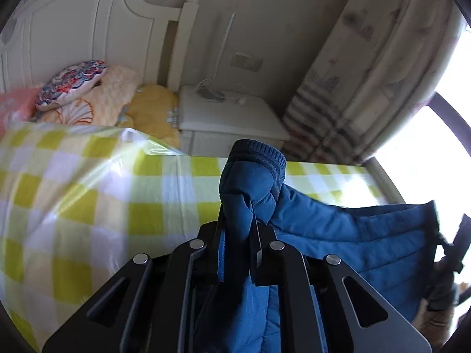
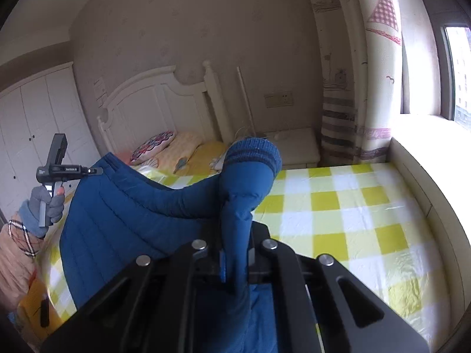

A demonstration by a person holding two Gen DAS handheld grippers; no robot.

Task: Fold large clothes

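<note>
A blue quilted jacket hangs stretched between my two grippers above the bed. In the left wrist view my left gripper is shut on a bunched sleeve, and its dark ribbed cuff sticks up past the fingers. The right wrist view shows my right gripper shut on the other sleeve just below its ribbed cuff. From there the jacket spreads left to my left gripper, held up by a gloved hand.
Below lies the bed with a yellow and white checked sheet. Pillows and a white headboard are at its far end, beside a white nightstand. A curtain and a window ledge run along the right.
</note>
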